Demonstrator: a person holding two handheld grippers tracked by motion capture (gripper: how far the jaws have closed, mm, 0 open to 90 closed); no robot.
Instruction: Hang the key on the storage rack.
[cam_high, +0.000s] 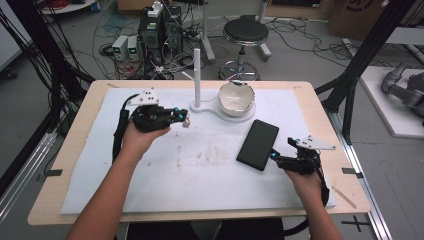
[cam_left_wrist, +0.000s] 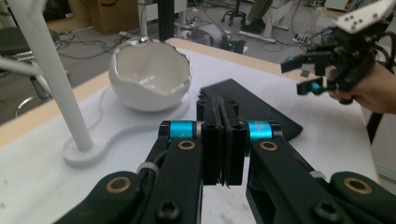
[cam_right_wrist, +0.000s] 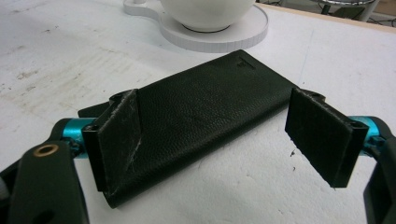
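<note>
right gripper (cam_right_wrist: 229, 140) jaws spread wide, low over white mat (cam_right_wrist: 56, 51); black leather case (cam_right_wrist: 196, 116) lies flat between the pads – near end just past left pad; white bowl (cam_right_wrist: 208, 11) on round white base (cam_right_wrist: 233, 35) behind

I work in a lab: cables (cam_high: 107, 30) sprawl across the grey floor, computer towers (cam_high: 160, 32) stand behind my table (cam_high: 75, 150), beside a black stool (cam_high: 245, 35), cardboard boxes (cam_high: 357, 15) and a black frame (cam_high: 367, 50).

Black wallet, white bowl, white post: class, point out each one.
black wallet (cam_right_wrist: 205, 109), right gripper view, centre of leather face
white bowl (cam_left_wrist: 149, 77), left gripper view, inner wall
white post (cam_high: 197, 75), high view, mid-shaft
</note>
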